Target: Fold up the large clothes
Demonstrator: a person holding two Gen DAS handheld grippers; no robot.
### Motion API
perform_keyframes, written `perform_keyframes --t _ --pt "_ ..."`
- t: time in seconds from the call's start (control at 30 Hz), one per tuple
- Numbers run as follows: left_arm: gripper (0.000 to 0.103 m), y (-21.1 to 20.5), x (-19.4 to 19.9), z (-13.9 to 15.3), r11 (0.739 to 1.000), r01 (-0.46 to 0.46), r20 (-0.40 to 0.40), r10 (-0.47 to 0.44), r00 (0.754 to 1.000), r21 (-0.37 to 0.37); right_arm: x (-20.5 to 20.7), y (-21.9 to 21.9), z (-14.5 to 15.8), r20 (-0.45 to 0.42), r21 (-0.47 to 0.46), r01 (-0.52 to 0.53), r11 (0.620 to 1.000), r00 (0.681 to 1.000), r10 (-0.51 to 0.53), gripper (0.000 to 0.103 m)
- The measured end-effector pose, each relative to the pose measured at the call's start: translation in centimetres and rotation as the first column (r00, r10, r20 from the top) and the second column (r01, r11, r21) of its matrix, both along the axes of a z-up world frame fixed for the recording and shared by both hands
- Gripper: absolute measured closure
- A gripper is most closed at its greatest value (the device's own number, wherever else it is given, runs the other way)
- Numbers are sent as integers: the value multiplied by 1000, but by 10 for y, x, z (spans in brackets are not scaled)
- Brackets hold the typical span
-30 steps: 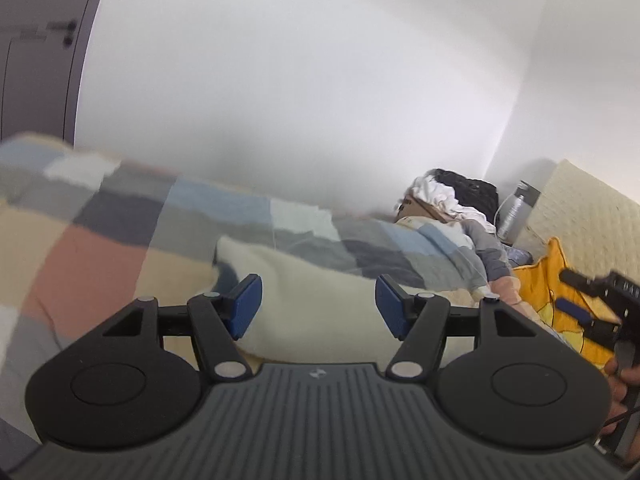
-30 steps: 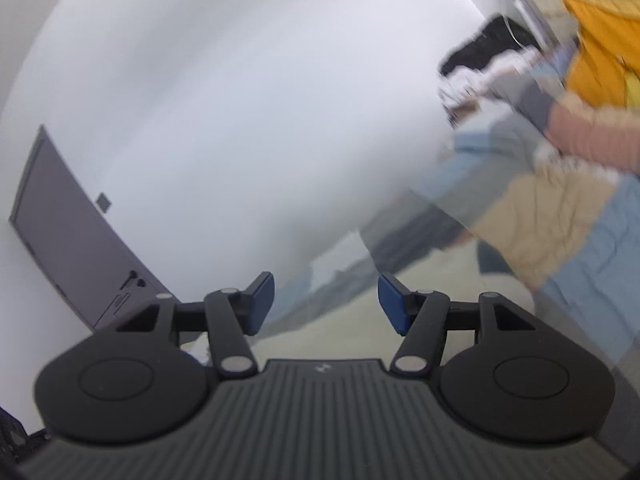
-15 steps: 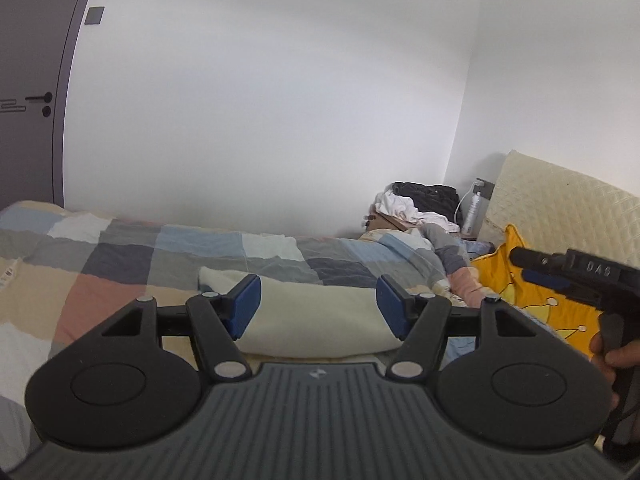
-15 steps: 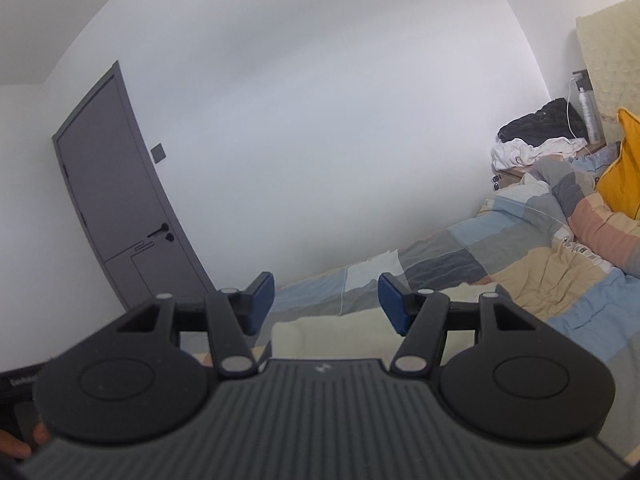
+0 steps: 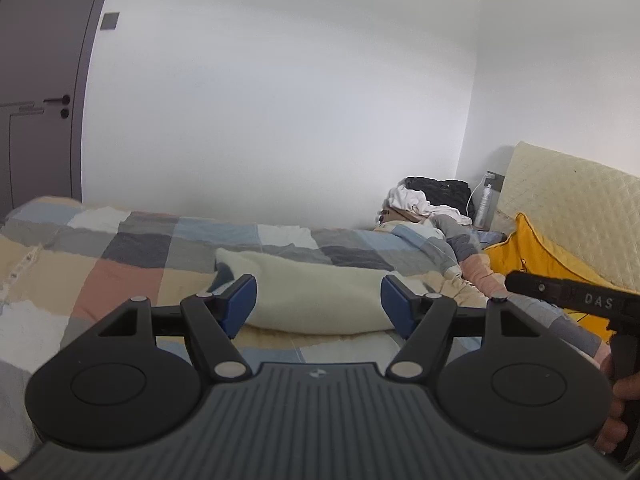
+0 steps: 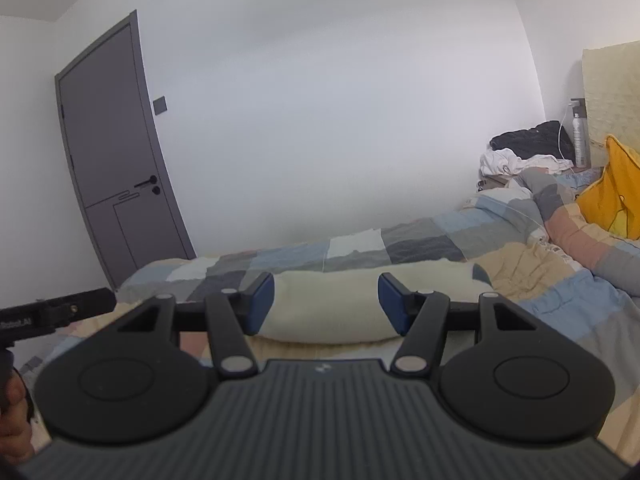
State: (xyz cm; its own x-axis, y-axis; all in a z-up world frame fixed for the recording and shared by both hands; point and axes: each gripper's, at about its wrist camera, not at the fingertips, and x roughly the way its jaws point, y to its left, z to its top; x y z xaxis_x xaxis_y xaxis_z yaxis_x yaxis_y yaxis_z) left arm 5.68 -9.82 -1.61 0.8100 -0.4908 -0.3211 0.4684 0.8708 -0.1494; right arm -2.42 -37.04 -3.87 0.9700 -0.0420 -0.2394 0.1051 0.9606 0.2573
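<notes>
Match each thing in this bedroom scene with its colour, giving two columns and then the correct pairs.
Things:
1. cushion
2. door
3. folded garment
4. pads of the left hand-held gripper

Colours:
A. blue
B. cream
C. yellow
D. grey

Pairs: 1-C, 2-D, 3-B, 4-A

Both wrist cams low, near bed [image 5: 132, 276] edge, facing across it – both share cream garment [image 5: 316, 292] & far wall.
</notes>
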Motion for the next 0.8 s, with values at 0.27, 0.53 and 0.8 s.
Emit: perform_keyframes --t 0.27,0.53,0.8 --pt "23 6 17 -24 999 -31 -66 32 997 7 -4 11 -19 -68 -1 -3 1000 998 3 42" --pt "21 -5 16 -37 997 -25 -44 29 999 79 -5 21 -30 -72 -51 -15 999 997 11 42" --pt "20 -12 18 -45 995 -24 -56 30 998 102 -7 20 -40 -102 -39 -12 999 995 8 42"
